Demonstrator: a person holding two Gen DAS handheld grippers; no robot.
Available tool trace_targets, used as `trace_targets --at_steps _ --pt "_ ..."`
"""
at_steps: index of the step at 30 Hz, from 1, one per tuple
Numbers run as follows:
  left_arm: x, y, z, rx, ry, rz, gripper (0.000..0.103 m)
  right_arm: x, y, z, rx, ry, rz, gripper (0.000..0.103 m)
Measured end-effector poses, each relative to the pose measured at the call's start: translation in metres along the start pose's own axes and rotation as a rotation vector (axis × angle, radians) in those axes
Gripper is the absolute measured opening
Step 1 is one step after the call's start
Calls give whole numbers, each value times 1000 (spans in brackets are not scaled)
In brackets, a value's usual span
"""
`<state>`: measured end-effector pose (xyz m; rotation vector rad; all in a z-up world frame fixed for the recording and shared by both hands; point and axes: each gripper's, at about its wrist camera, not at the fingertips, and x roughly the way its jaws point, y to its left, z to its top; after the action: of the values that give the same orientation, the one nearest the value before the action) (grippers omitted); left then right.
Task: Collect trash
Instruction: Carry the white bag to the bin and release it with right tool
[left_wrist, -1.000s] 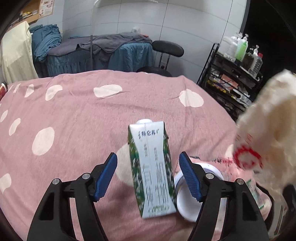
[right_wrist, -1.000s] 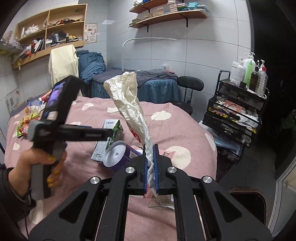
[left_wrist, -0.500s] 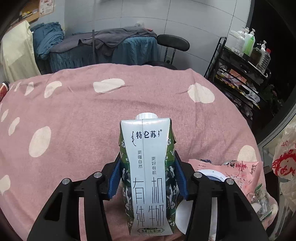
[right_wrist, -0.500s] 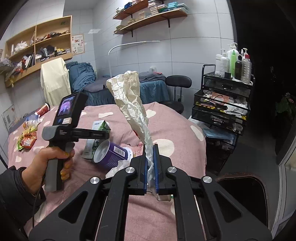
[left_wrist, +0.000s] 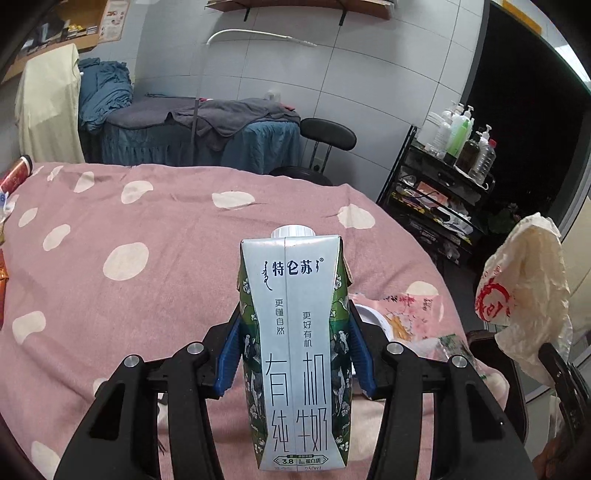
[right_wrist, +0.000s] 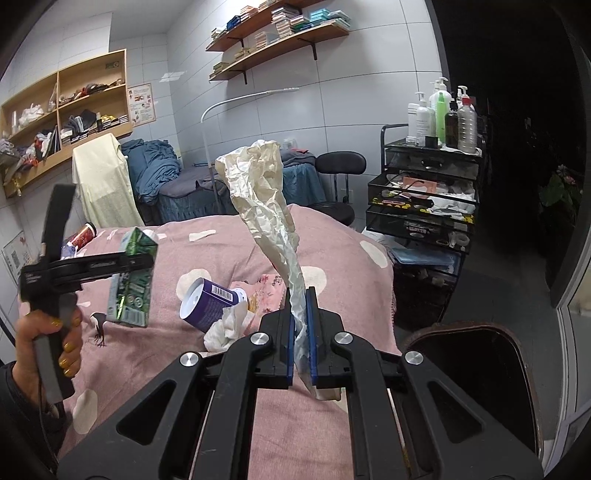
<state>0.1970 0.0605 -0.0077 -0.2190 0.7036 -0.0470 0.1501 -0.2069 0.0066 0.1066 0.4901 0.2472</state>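
My left gripper (left_wrist: 294, 354) is shut on a green and white milk carton (left_wrist: 295, 347) and holds it upright above the pink spotted bed; it also shows in the right wrist view (right_wrist: 131, 280). My right gripper (right_wrist: 301, 332) is shut on a crumpled cream plastic bag (right_wrist: 264, 195) that stands up from the jaws; the bag also shows at the right of the left wrist view (left_wrist: 524, 284). A purple cup (right_wrist: 210, 302), a white tissue (right_wrist: 225, 328) and a pink wrapper (right_wrist: 266, 295) lie on the bed.
A dark bin (right_wrist: 476, 369) stands on the floor at the bed's right edge. A black trolley with bottles (right_wrist: 424, 206) and a black chair (right_wrist: 340, 162) stand beyond. Snack packets and a red can (right_wrist: 83, 236) lie at the bed's far left.
My left gripper closed on the milk carton and lifted it off the bed. My right gripper kept its hold on the bag and drew back toward the bed's right edge.
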Motion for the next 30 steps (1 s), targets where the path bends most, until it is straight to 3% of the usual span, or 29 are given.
trace_targets --at_steps 15,23,30 --pt "-33 -61 -34 95 -15 -168 51 -47 -50 -28 103 -8 -125 7" --pt "-31 -100 -51 155 17 -247 51 -60 -88 -53 167 27 -219 7" --pt "-27 -137 -64 219 48 -311 51 -50 -124 -82 245 119 -290 7"
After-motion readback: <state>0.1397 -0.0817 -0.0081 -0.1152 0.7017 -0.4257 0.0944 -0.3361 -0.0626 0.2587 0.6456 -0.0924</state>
